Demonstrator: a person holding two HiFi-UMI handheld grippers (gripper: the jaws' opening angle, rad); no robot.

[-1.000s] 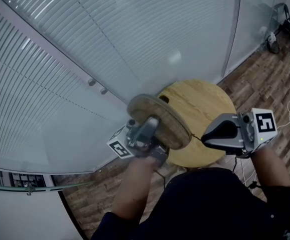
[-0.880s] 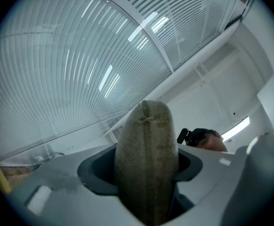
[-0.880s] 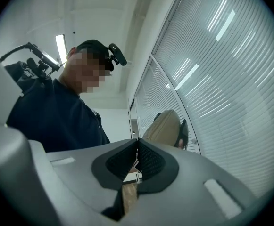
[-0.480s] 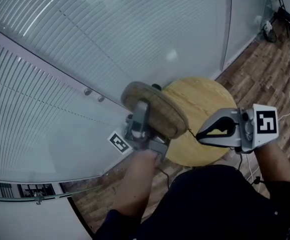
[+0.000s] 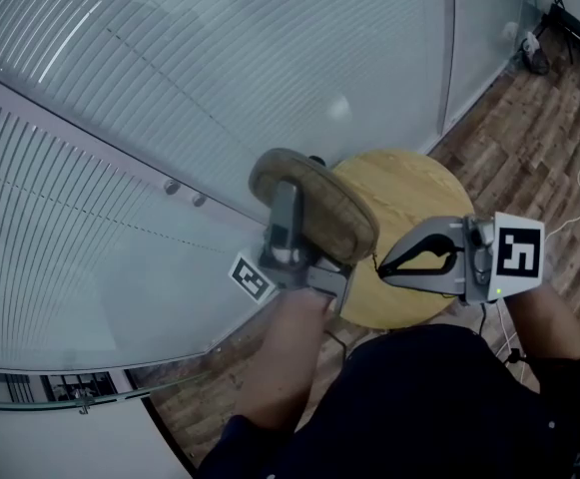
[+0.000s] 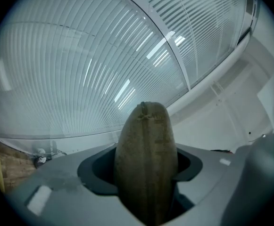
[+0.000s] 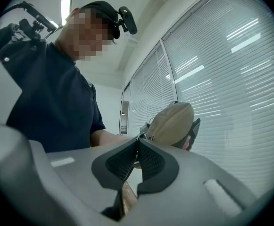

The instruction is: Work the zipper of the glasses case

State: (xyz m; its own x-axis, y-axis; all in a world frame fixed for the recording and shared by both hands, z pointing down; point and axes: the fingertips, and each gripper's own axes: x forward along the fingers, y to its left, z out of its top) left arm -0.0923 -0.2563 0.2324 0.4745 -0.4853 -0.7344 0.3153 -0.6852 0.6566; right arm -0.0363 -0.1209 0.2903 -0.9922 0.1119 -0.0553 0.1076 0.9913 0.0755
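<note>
The glasses case (image 5: pixel 314 211), a tan fabric oval, is held up in the air over the table's near left edge. My left gripper (image 5: pixel 286 230) is shut on it, one finger (image 5: pixel 283 218) lying across its flat side. In the left gripper view the case (image 6: pixel 146 159) stands on end between the jaws, its zipper seam running up the middle. My right gripper (image 5: pixel 379 266) is shut, its tips at the case's right end on the small zipper pull (image 7: pixel 145 136). In the right gripper view the case (image 7: pixel 172 122) sits just past the closed tips (image 7: pixel 137 141).
A round wooden table (image 5: pixel 419 203) stands below the grippers, against a glass wall with white blinds (image 5: pixel 220 78). Wood-pattern floor (image 5: pixel 539 118) lies to the right, with cables and a stand at the far right. The person's dark shirt (image 5: pixel 419 407) fills the lower edge.
The left gripper has rolled and carried the case a little up and to the right in the head view. The right gripper has rolled in place, staying shut at the case's end.
</note>
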